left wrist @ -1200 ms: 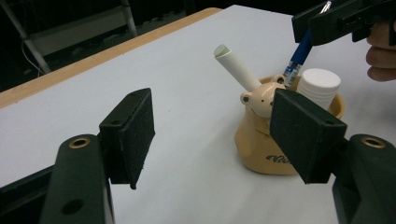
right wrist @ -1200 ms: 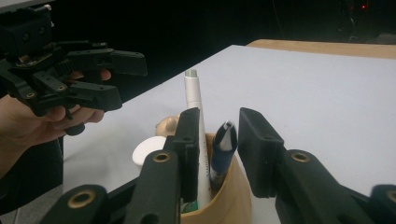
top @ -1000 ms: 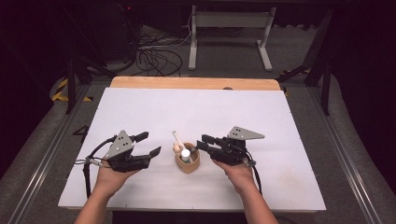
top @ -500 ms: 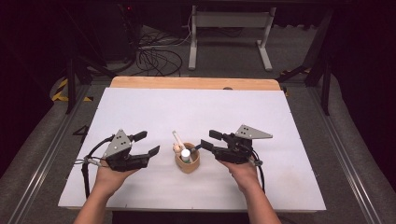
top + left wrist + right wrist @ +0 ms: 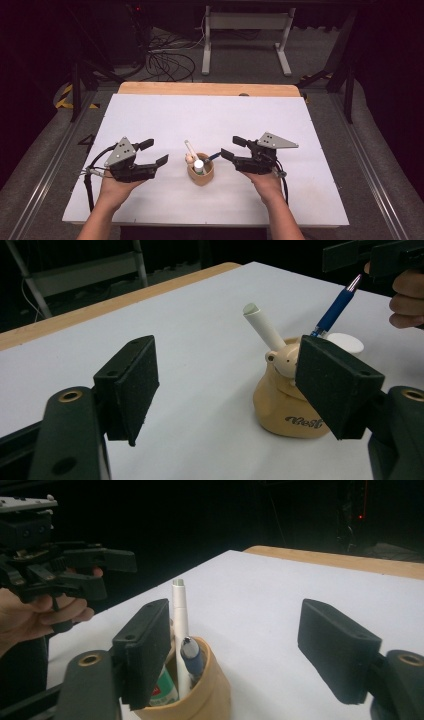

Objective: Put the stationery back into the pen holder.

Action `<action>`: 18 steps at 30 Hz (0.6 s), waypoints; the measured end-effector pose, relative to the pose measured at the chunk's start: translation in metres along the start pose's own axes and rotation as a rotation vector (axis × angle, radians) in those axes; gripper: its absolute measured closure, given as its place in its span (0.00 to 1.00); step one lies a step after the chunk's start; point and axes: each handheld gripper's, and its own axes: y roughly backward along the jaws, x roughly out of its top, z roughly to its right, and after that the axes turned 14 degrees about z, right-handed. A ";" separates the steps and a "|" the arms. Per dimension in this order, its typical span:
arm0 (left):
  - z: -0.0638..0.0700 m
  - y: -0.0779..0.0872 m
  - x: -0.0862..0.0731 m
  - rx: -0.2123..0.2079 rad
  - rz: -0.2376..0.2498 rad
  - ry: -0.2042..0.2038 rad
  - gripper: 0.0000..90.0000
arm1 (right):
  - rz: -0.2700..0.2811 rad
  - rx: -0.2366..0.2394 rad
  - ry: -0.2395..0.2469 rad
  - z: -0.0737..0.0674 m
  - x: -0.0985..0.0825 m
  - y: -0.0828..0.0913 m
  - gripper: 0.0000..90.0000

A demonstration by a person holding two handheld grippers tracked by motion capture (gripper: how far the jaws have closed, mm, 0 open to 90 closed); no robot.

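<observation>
My left gripper (image 5: pixel 152 153) and right gripper (image 5: pixel 231 148) both have their jaws apart, holding nothing. Between them stands the tan pen cup (image 5: pixel 201 172), near both. My left gripper view shows its bear face and lettering; my right gripper view shows the blue pen (image 5: pixel 192 661) inside. Bare white table (image 5: pixel 220 115) spreads beyond them.

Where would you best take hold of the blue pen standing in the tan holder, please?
Grip the blue pen on its bare upper barrel, from the right gripper side: it leans that way, out of the tan holder, away from the white tube.
</observation>
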 end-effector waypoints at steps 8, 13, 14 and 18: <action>-0.003 0.004 0.002 0.008 0.018 0.013 0.23 | -0.001 -0.029 0.028 0.004 0.004 0.008 0.27; -0.006 0.007 0.003 0.010 0.027 0.019 0.20 | 0.008 -0.067 0.033 0.009 0.006 0.015 0.23; -0.006 0.007 0.003 0.008 0.026 0.020 0.20 | 0.011 -0.073 0.030 0.010 0.006 0.016 0.22; -0.008 0.009 0.003 0.013 0.034 0.021 0.19 | 0.017 -0.091 0.026 0.015 0.008 0.023 0.20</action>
